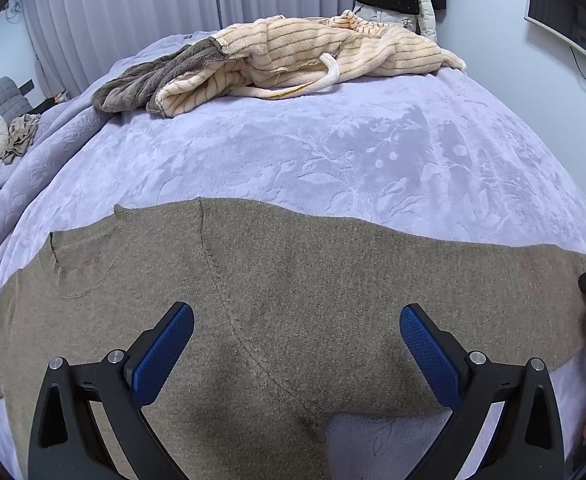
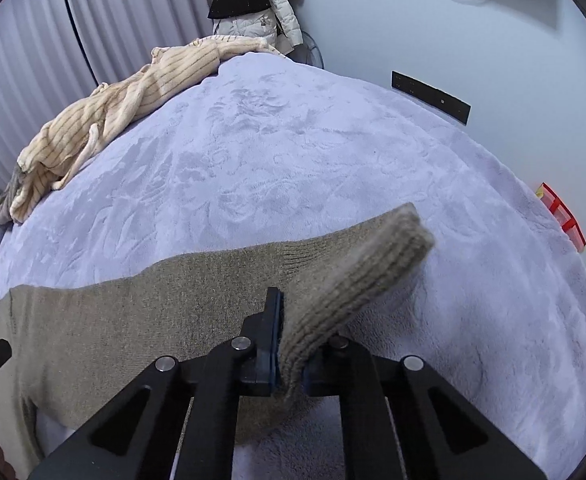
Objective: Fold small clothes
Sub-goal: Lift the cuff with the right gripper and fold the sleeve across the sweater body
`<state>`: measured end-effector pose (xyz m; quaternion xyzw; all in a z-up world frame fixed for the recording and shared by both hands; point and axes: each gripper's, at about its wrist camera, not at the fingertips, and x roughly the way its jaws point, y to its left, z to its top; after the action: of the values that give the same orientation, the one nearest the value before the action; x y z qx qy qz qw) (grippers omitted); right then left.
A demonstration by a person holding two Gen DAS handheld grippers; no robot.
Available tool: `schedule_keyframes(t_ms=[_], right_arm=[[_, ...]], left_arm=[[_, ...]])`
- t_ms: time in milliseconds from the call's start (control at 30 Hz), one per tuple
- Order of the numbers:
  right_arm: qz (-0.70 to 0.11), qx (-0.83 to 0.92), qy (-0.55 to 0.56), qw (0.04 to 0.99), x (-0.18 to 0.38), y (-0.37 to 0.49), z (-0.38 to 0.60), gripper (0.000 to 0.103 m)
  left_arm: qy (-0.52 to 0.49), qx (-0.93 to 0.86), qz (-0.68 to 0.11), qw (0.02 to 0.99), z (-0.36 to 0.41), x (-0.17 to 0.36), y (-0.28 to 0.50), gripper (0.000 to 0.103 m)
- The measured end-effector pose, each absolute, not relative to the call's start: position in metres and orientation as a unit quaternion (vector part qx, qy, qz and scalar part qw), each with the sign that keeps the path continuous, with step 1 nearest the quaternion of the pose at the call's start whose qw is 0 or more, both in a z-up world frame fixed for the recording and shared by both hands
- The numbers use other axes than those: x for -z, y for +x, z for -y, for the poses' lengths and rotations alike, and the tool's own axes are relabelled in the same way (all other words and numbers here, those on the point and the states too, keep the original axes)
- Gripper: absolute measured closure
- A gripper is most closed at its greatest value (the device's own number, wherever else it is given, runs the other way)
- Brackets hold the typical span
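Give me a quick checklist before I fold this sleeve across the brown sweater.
1. Right gripper shut on the ribbed cuff of the taupe knitted sweater: ok.
2. Left gripper holding the sweater: not ok, open above the fabric.
3. Sweater body lying flat on the lavender embossed blanket: ok.
4. Blanket beyond the sweater bare: ok.
5. Cream striped fleece garment away from the sweater: ok, at the far edge.
6. Sweater's lower hem straight: cannot tell.

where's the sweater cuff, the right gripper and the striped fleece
sweater cuff [image 2: 377,264], right wrist view, ribbed end of the sleeve
right gripper [image 2: 291,354], right wrist view, between its closed fingertips
striped fleece [image 1: 313,50], left wrist view, middle of the heap
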<state>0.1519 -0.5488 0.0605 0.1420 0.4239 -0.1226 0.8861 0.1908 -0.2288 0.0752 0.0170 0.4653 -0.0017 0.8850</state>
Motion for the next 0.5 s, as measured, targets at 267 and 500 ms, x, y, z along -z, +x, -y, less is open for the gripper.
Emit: schedule_keyframes(t_ms=[267,500], right_arm=[[-0.371,0.129,0.149,0.908,-0.094,0.131,0.55,0.096],[-0.38,0.158,0.147,0.899,-0.1,0.122,0.553,0.097]], left_arm=[[0.019,-0.004,-0.469,0.883,0.223,-0.076,0.189,0.0],[0.013,-0.021,-0.491,0.871,0.202,-0.07,0.173,0.0]])
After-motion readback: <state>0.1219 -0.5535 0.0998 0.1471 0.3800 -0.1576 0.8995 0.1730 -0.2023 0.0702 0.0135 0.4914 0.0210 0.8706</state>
